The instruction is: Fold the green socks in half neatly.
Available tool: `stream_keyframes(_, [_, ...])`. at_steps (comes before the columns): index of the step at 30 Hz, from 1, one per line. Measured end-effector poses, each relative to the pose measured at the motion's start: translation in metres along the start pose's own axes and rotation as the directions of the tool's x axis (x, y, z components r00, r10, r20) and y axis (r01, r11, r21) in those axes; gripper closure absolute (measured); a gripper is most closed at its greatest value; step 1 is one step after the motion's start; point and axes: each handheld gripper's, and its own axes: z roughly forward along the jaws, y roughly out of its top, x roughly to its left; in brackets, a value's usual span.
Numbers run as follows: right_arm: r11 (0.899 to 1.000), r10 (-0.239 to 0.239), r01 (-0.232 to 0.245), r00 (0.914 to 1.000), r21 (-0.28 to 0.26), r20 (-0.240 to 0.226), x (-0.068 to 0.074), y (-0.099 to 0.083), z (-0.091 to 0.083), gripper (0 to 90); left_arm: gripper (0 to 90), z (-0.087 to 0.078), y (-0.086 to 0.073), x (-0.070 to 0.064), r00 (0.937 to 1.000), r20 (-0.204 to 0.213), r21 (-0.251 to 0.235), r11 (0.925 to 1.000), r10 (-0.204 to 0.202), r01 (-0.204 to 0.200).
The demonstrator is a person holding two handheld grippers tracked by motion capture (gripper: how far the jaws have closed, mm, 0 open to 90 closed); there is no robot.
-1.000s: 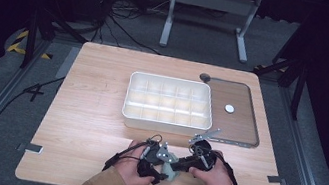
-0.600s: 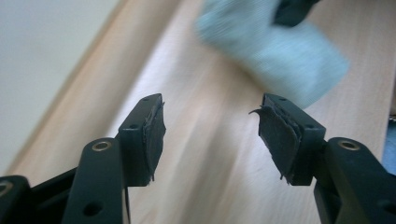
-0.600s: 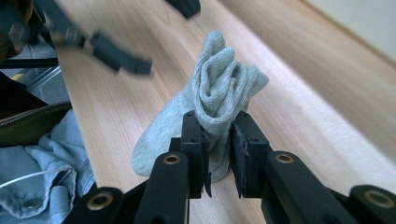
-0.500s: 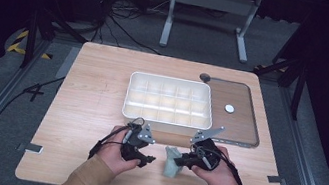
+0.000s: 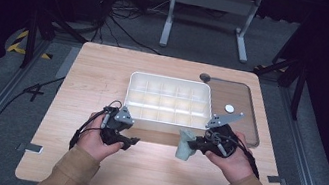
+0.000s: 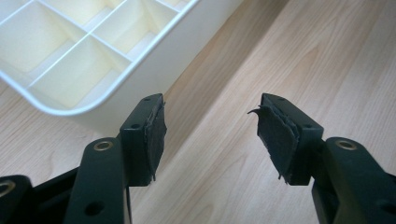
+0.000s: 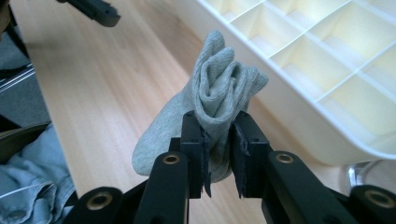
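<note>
A: What is the right gripper [image 7: 217, 154] holding?
B: It is pinching a rolled grey sock [image 7: 212, 100] beside the white compartment tray [image 5: 169, 101]. The left gripper [image 6: 208, 135] is gaping wide, empty.
A: Advice?
B: I think: keep squeezing, lift over the rim.

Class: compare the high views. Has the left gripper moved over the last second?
Yes. The left gripper has drawn leftward, away from the right gripper and the sock, judged against the tray.

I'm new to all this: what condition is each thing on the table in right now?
Left gripper: open, holding nothing.
Right gripper: shut on the sock.
Rolled grey-green sock: bunched, pinched between the jaws.
White plastic compartment tray: resting on the table, its visible compartments empty.
Light wooden table: bearing the tray.
</note>
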Motion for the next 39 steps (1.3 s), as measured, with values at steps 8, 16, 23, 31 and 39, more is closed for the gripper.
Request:
stream_keyframes(8, [1.0, -0.017, 0.018, 0.9975, -0.018, 0.068, -0.013, 0.016, -0.017, 76.6, 42.8, -0.007, -0.005, 0.011, 0.9993, -0.016, 0.005, 0.9994, -0.034, 0.034])
stream_keyframes(16, [0.999, -0.035, 0.035, 0.9915, 0.003, 0.126, -0.031, 0.031, -0.028, 76.5, 42.9, -0.016, -0.01, 0.022, 0.9972, -0.034, -0.004, 0.9978, -0.066, 0.066])
stream_keyframes(23, [0.998, -0.066, 0.064, 0.9845, 0.013, 0.163, -0.042, 0.044, -0.033, 76.4, 42.9, -0.017, -0.012, 0.022, 0.9966, -0.037, -0.024, 0.9971, -0.074, 0.073])
stream_keyframes(31, [0.993, -0.119, 0.111, 0.9741, 0.05, 0.192, -0.056, 0.056, -0.032, 76.2, 43.7, -0.022, -0.014, 0.026, 0.9961, -0.027, -0.046, 0.9955, -0.084, 0.083])
stream_keyframes(39, [0.992, -0.111, 0.097, 0.9723, 0.08, 0.206, -0.069, 0.064, -0.03, 75.6, 44.1, -0.021, -0.013, 0.026, 0.9961, -0.016, -0.051, 0.995, -0.087, 0.086])
